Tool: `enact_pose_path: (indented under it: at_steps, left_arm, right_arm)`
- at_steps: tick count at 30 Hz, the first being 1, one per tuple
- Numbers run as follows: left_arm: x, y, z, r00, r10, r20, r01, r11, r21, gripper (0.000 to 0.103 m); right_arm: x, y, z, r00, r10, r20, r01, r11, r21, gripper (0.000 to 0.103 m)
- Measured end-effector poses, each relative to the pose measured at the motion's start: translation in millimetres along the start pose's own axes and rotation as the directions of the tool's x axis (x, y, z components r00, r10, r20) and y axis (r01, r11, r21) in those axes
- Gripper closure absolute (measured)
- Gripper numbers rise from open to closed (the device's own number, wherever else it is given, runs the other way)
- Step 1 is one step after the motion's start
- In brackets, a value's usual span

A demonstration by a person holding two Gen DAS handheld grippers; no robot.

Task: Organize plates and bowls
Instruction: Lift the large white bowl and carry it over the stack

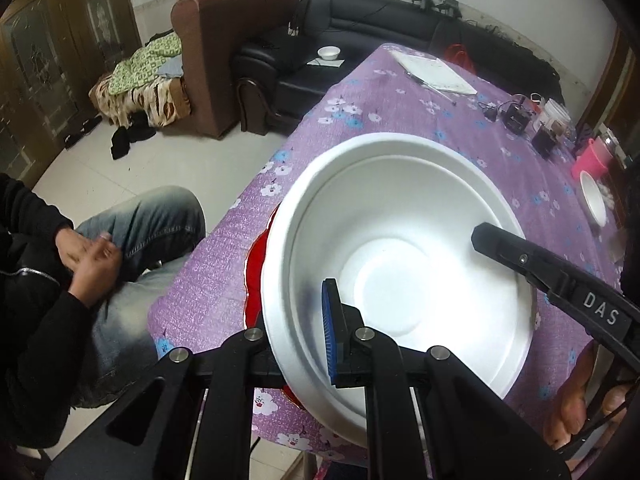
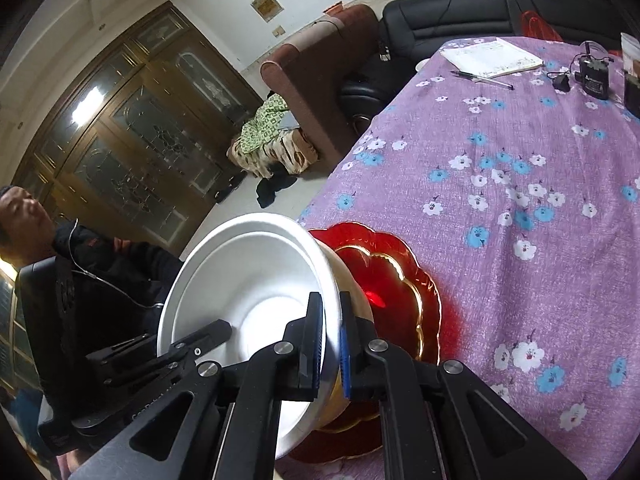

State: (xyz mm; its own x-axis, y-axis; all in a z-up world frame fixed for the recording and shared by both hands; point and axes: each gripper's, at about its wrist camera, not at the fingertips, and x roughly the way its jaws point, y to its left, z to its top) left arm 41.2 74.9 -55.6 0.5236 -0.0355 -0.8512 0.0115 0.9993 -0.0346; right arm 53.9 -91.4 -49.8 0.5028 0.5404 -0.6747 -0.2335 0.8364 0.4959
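A large white foam bowl (image 1: pixel 400 248) sits on a red scalloped plate (image 1: pixel 254 276) with a gold rim, at the near left corner of the purple flowered tablecloth (image 1: pixel 400 108). My left gripper (image 1: pixel 308 344) is shut on the bowl's near rim, one blue-padded finger inside the bowl. My right gripper (image 2: pixel 330 344) is shut on the bowl's (image 2: pixel 248 264) other rim, above the red plate (image 2: pixel 396 280). The right gripper's finger shows inside the bowl in the left wrist view (image 1: pixel 504 244); the left gripper shows in the right wrist view (image 2: pixel 188 348).
A small white plate (image 1: pixel 594 200) and pink cup (image 1: pixel 594 158) lie at the table's right. A notepad (image 1: pixel 438 70), pen, jars and electronics sit at the far end. A seated person (image 1: pixel 60 280) is left of the table. Sofas (image 1: pixel 400 28) stand behind.
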Motion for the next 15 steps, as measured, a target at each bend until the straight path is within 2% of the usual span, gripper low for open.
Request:
enact_pose_path:
  at_steps: [5,8,12,15]
  left_arm:
    - [-5,-4,-2,1.000,0.003,-0.010,-0.003,0.999,0.032,0.091]
    - [-10,-5,-3,1.000,0.001,-0.002,-0.001,0.999,0.044,0.082]
    - [-25,-1,-2,0.997,0.058,0.057,-0.062,0.996,0.057,0.062]
    - [-35,9,0,0.995,0.054,0.087,-0.057,0.998,0.034,0.062]
  right_arm:
    - [-1,5,-1,0.999,-0.036,0.027,0.037,0.998,-0.048,0.092]
    - [-1,6,-3,0.998,-0.046,0.038,0.048,0.997,-0.061,0.091]
    - [1,4,-3,0.996,-0.070,0.047,0.073,0.995,-0.063,0.092]
    - [4,2,-2,0.998,-0.058,0.032,0.060,0.997,-0.049,0.091]
